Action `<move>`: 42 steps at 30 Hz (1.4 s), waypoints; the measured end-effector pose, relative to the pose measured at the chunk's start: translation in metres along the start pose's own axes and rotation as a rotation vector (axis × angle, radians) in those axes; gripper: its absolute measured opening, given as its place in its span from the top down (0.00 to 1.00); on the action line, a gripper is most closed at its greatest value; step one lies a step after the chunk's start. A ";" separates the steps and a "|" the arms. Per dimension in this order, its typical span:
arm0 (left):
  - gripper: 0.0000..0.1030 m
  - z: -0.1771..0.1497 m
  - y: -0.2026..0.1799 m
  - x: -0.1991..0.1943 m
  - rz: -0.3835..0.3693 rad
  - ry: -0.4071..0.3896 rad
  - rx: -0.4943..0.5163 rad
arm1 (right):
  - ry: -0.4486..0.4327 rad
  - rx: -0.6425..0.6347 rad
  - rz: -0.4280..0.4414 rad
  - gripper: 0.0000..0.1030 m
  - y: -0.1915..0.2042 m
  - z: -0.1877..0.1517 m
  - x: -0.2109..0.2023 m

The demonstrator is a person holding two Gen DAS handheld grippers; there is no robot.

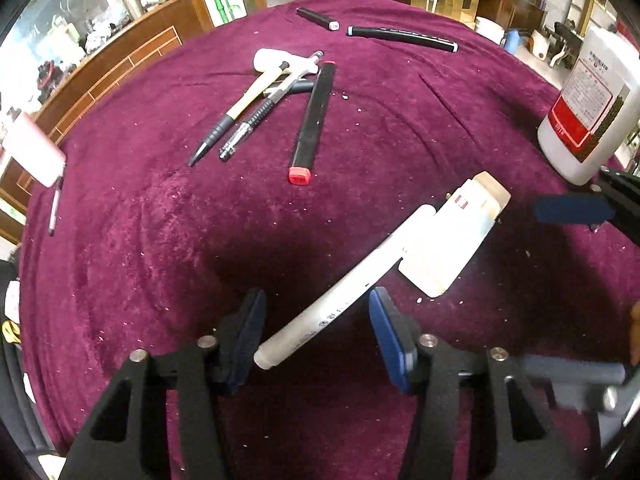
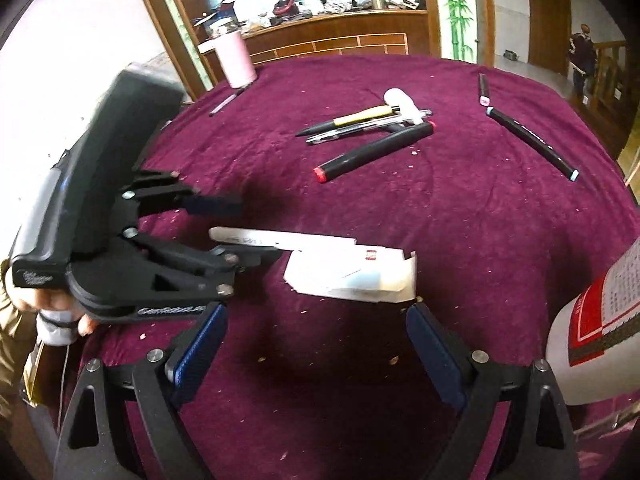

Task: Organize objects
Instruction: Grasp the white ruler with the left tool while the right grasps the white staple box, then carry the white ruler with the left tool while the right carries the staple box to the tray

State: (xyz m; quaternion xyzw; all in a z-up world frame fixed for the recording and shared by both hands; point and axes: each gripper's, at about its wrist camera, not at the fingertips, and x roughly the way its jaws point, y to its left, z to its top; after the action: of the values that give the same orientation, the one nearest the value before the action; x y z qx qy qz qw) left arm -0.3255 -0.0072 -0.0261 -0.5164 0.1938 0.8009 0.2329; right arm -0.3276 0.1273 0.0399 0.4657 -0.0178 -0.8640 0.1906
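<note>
Left gripper (image 1: 316, 328) points down over the maroon tablecloth (image 1: 160, 240), jaws about half open, a white marker (image 1: 348, 288) lying slantwise between the blue pads; I can't tell if either pad touches it. That marker is a long pale barrel with faint print, its far end resting against a flat white carton (image 1: 452, 240) that carries a small red mark. Right gripper (image 2: 316, 352) is spread wide with nothing in it, hovering just short of the carton's near edge.

Counting outward: a cluster of two pens (image 1: 240, 116), one yellow-bodied and one clear, a red-capped black marker (image 1: 312, 124) beside them, and a white object (image 1: 272, 60) under their far ends. Two more black markers (image 1: 400, 38) lie near the far edge. One thin pen (image 1: 54, 208) sits by a pink cup (image 1: 32, 148) at the left edge. One large white bottle (image 1: 588, 108) with a red label stands at the right edge.

Bare cloth lies between the carton and the cluster.
</note>
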 end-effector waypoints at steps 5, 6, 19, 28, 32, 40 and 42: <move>0.85 -0.006 -0.012 -0.005 -0.001 -0.008 -0.006 | -0.011 0.068 -0.013 0.09 -0.012 0.008 0.005; 0.86 -0.005 -0.014 -0.004 0.005 -0.003 -0.014 | -0.012 0.077 -0.022 0.09 -0.013 0.009 0.007; 0.88 -0.086 0.000 -0.040 -0.029 0.088 -0.259 | 0.001 -0.016 -0.151 0.13 0.005 0.009 0.043; 0.62 -0.079 -0.015 -0.036 0.002 0.090 -0.283 | -0.032 -0.001 -0.200 0.31 -0.001 0.003 0.035; 0.89 -0.082 -0.017 -0.039 0.044 0.055 -0.294 | -0.039 0.057 -0.143 0.30 -0.003 -0.005 0.024; 0.89 -0.111 -0.003 -0.052 -0.021 -0.014 -0.430 | -0.049 0.090 -0.086 0.30 0.016 -0.027 0.010; 0.89 -0.120 -0.003 -0.056 -0.047 -0.024 -0.462 | -0.056 0.081 -0.075 0.30 0.024 -0.031 0.007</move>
State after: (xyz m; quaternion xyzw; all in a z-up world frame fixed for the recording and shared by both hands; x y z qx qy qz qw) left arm -0.2153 -0.0809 -0.0220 -0.5508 -0.0095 0.8245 0.1294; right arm -0.2983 0.1070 0.0221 0.4492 -0.0406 -0.8817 0.1384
